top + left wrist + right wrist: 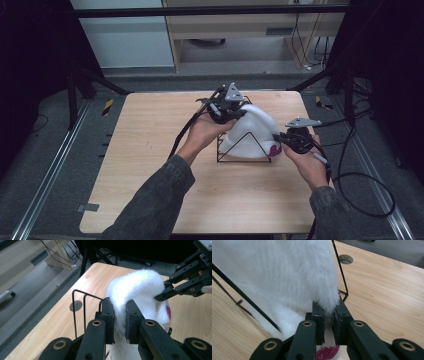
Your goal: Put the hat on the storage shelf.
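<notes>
A white fluffy cloth (252,131) with a magenta patch (274,149) hangs over a black wire rack (243,150) at the middle of the table. My left gripper (226,111) is shut on the cloth's far upper edge; in the left gripper view the white fluffy cloth (136,290) is pinched between the jaws of my left gripper (120,320). My right gripper (286,141) is shut on the cloth's right lower edge beside the magenta patch. The right gripper view has the white fluffy cloth (287,272) clamped by my right gripper (328,323), with a rack wire (340,268) behind it.
The wooden table (150,165) has bare surface to the left and in front of the rack. A round hole (345,259) lies in the tabletop near the rack. Cables (360,190) trail off the table's right side. Black frame posts stand at both far corners.
</notes>
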Motion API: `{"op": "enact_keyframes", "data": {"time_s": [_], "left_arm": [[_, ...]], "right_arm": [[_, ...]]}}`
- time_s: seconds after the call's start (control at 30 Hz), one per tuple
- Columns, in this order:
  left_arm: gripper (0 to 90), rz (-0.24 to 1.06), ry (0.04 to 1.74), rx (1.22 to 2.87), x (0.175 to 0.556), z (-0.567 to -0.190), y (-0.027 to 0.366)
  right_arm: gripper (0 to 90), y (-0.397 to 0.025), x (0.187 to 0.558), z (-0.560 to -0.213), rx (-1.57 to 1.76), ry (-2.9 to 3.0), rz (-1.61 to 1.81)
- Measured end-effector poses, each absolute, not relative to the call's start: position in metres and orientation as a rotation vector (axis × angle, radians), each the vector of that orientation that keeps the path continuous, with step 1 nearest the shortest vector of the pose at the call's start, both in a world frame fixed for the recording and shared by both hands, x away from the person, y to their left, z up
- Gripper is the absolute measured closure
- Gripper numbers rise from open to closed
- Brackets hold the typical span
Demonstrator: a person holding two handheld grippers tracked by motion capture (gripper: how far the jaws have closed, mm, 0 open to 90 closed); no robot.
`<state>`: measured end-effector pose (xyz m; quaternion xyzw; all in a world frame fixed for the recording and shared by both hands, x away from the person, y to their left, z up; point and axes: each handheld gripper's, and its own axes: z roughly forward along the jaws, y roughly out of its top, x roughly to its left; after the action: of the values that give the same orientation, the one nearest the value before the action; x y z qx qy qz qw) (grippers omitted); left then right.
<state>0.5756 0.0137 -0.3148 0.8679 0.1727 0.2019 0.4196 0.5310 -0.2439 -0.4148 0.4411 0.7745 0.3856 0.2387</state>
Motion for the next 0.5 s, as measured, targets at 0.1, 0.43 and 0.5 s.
{"op": "enact_keyframes", "data": {"time_s": [0.1, 0.43, 0.5], "left_arm": [[80.0, 0.51, 0.43, 2.175, 0.575, -0.314, 0.012], [79.2, 0.507, 0.439, 2.176, 0.576, -0.314, 0.012], [79.2, 0.504, 0.444, 2.171, 0.576, -0.315, 0.013]], "right_arm": [[81.5, -0.246, 0.532, -0.416, 1.215, 2.114, 1.054], [81.8, -0.25, 0.539, -0.408, 1.214, 2.089, 1.032], [81.8, -0.248, 0.537, -0.411, 1.208, 2.096, 1.028]]}}
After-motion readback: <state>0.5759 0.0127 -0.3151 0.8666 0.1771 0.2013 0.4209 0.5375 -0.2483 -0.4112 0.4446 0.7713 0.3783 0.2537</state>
